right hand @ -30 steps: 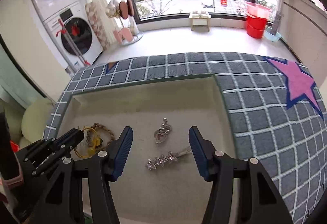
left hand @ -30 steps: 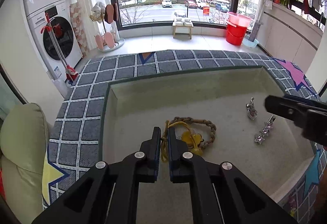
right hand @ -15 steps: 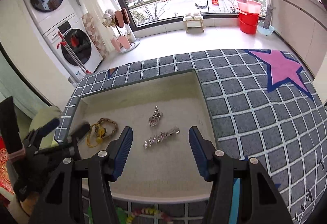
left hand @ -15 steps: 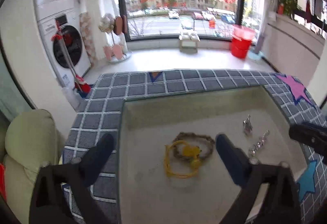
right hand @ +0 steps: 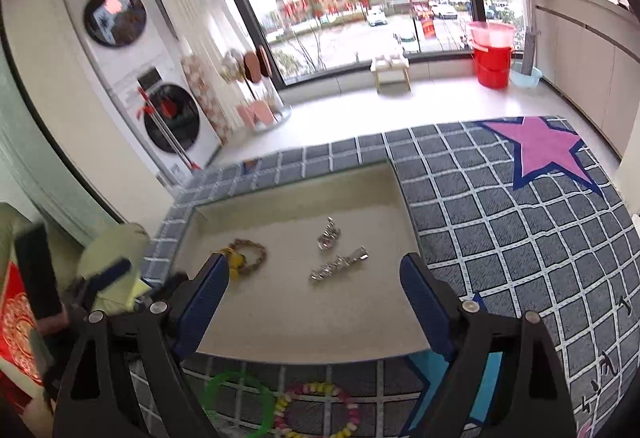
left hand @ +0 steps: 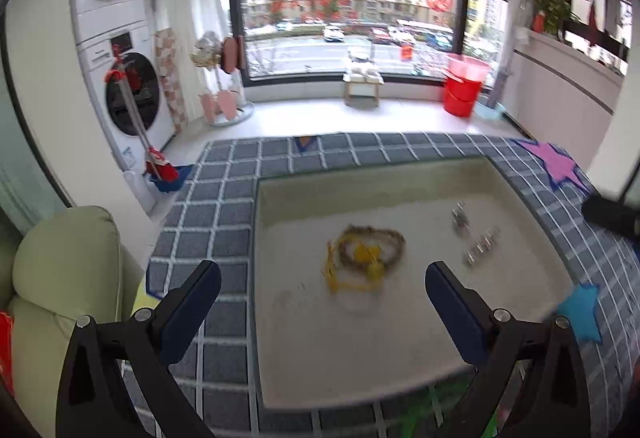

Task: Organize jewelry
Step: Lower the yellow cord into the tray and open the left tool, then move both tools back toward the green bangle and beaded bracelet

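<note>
While both grippers hang above the shallow beige felt-lined tray (right hand: 372,322) with nothing between their fingers, the next pick has to be chosen with care. The left gripper (left hand: 322,304) stands spread wide and empty, and below it the braided brown cord bracelet (left hand: 390,244) lies tangled with a yellow cord bracelet with yellow beads (left hand: 352,280) at the tray's left middle. The right gripper (right hand: 314,288) is opening its jaws, nothing in them; the small silver pendant (right hand: 329,234) and the long silver rhinestone hair clip (right hand: 339,264) lie just beside each other, right of centre.

Outside the tray, on the grey checked rug (right hand: 520,238) at the near edge, a thin green plastic ring (right hand: 236,404) and a pastel beaded bracelet (right hand: 316,410) lie near each other. Judging by the layout, these are probably next to go in. To do it well, drop the fingers straight down astride one band only, close low against the rug so the thin ring cannot slip out, and set it on bare felt well apart from the pieces already there.
</note>
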Motion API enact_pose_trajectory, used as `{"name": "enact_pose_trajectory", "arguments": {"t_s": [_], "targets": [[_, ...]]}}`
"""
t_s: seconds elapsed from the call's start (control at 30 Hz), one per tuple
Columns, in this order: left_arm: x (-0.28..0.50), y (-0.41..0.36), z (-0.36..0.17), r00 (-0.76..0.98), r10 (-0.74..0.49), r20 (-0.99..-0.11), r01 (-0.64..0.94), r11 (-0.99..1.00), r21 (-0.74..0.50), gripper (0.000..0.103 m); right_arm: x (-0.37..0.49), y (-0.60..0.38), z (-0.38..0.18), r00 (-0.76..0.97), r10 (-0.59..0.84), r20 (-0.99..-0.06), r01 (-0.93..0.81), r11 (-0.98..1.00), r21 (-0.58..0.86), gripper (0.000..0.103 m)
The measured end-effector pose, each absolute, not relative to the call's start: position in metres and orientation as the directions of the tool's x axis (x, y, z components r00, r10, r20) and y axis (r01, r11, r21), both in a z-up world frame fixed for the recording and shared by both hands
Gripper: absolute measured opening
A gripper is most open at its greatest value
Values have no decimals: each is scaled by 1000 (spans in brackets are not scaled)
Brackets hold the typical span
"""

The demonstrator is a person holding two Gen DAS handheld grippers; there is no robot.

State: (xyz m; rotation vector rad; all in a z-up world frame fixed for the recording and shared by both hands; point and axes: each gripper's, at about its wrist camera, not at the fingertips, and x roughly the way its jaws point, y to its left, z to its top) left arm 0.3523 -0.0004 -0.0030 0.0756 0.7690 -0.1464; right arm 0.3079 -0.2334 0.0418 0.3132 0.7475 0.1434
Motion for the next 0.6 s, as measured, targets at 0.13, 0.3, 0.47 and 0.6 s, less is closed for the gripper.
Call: {"name": "enact_pose_trajectory", "arguments": {"t_s": [0.13,0.3,0.47,0.6], "targets": [[327,4,1,699,-117,-706,167,986,3,103,298,-233,54,713,239,-659,-15,945,327,89],[299,4,2,676,-134,-725,172,985,-22,103,282,-227,60,674,264,-690,-38,945,324,89],[276,2,4,673,-140,-726,179,984,-24,103,262,-222,58,657,274,-702,-53,946,319,89],[267,4,5,661,-149,-735,182,983,-35,103,251,-221,55,646,272,-713,-52,948,314,89]]}}
